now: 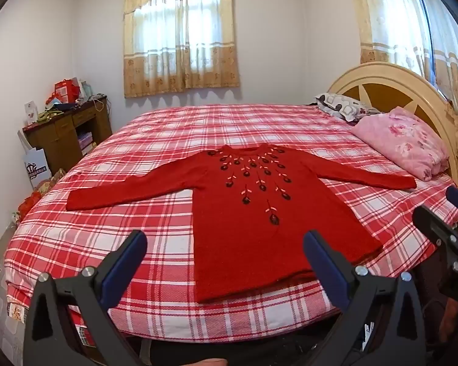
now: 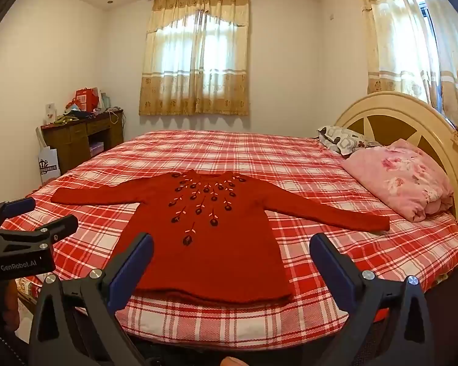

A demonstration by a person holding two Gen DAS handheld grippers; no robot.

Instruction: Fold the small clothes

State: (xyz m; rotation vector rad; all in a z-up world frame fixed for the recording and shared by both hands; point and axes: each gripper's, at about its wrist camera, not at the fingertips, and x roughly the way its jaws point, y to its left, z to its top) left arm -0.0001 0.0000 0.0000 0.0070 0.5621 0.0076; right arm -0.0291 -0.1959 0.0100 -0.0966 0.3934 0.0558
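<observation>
Plaid bed (image 1: pixel 155 140): red sweater (image 1: pixel 259 213) flat, sleeves spread, embroidered front.

The red sweater (image 1: pixel 259 213) is a fuzzy matt knit with stitched flowers. The bed (image 1: pixel 107 244) wears a woven checked cotton cover. Headboard (image 1: pixel 390 76) is glossy painted wood; the cabinet (image 1: pixel 64 134) is dark wood. Curtains (image 1: pixel 180 36) are sheer cloth.

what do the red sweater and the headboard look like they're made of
Red sweater: looks like knitted wool or acrylic yarn, matte and slightly fuzzy, with stitched dark flower motifs on the chest. Headboard: seems wood or wood board, cream painted rim with a soft sheen around brown panels; solid wood or veneer cannot be told.
</observation>
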